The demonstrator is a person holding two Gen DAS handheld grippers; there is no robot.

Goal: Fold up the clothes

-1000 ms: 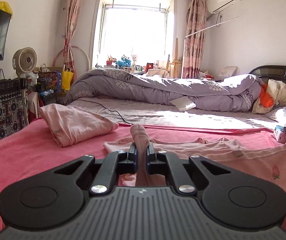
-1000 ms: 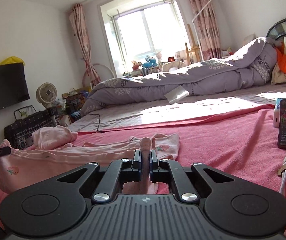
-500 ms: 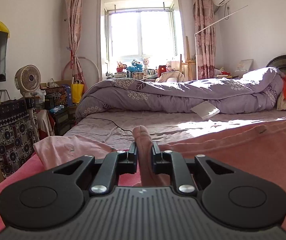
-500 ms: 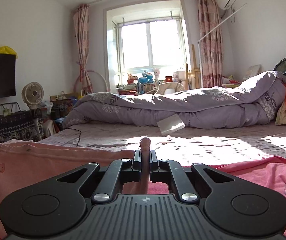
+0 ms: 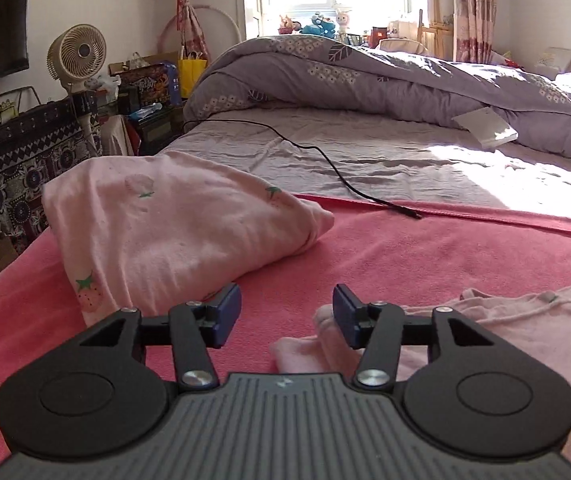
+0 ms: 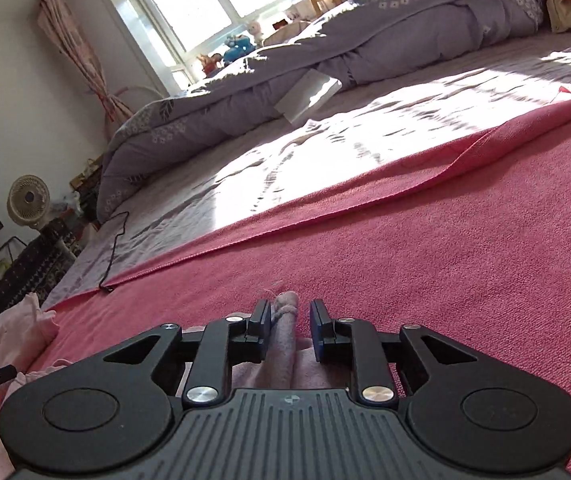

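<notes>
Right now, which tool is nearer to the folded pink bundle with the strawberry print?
Left. The left tool sits open right beside the folded bundle, which lies just off its left finger. The right tool is farther along the pink garment.

Low wrist views over bed point(image 5: 425, 248) (windowward)

The blanket point(image 5: 425, 256) covers the near part of the bed point(image 5: 365, 152). On it, at the left, lies a folded garment point(image 5: 173, 232); at the near right lies a second garment point(image 5: 525, 328), spread flat. A cable point(image 5: 325, 160) runs from the far left of the sheet onto the blanket's far edge. A rolled duvet point(image 5: 385, 76) lies along the far side, a booklet point(image 5: 485, 132) leaning against it. A fan point(image 5: 77, 54) stands left of the bed.
</notes>
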